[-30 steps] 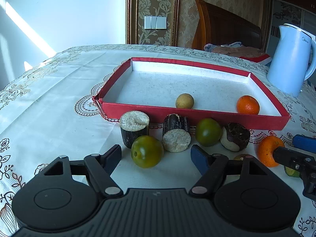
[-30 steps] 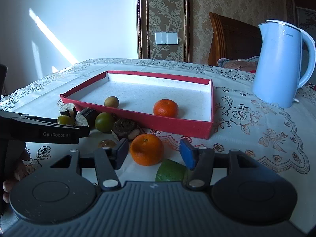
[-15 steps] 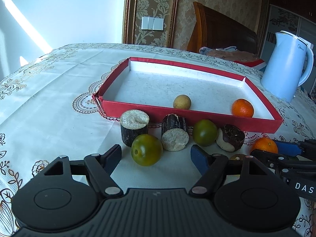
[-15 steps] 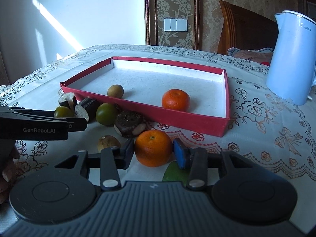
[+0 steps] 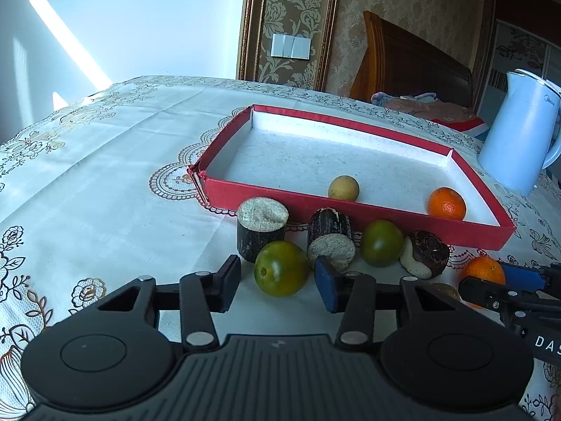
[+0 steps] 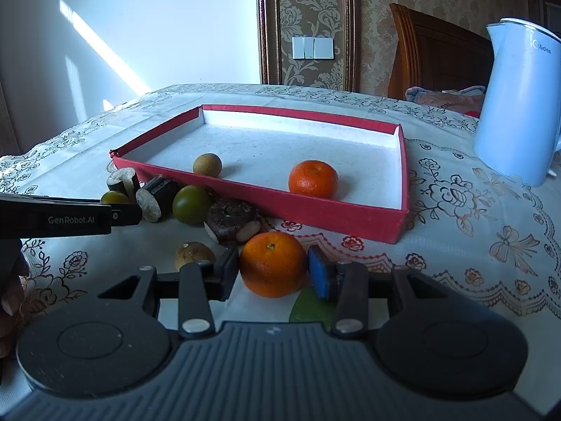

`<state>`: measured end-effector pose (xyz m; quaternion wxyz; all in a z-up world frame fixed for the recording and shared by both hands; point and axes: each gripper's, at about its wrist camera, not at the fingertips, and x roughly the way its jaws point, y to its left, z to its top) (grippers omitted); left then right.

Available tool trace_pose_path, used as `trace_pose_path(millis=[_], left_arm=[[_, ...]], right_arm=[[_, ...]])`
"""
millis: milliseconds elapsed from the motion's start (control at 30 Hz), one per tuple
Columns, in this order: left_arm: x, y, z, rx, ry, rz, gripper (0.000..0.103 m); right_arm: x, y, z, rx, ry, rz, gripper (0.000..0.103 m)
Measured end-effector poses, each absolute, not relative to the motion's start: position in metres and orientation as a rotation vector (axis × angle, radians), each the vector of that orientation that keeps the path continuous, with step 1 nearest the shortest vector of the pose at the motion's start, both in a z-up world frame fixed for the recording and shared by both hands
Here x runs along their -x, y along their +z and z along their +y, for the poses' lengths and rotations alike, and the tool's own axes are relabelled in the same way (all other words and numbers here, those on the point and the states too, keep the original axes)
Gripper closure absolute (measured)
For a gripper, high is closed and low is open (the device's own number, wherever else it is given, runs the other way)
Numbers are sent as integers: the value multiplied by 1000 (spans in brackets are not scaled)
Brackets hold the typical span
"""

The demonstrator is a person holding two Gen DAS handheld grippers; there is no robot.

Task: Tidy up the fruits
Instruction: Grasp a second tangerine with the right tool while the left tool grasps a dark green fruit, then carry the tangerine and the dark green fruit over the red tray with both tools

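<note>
A room in a home, likely a dining area or bedroom. A table [image 5: 105, 161] is covered with a white cloth printed with gold and brown flowers. Behind it, a wall has ornate gold damask wallpaper [image 6: 305, 7] set in a wooden frame, with a white light switch panel [image 6: 313, 47]. A dark carved wooden headboard or chair back [image 5: 413, 59] stands nearby. A pale blue electric kettle [image 6: 519, 105] sits on the table. Sunlight streaks across a plain white wall [image 5: 122, 24].
</note>
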<state>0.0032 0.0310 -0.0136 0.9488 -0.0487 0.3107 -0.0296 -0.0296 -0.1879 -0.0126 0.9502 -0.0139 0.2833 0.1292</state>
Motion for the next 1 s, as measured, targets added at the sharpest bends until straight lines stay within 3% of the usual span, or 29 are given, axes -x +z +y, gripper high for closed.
trace_pose_path(millis=[133,1000], left_arm=[[-2,-13,30,100,-67,629,71],[13,-3,24,63,-31,537,71]], right_arm=[[30,-13,-189,28,259,576,62],[35,-11,-185,54,227,549,64]])
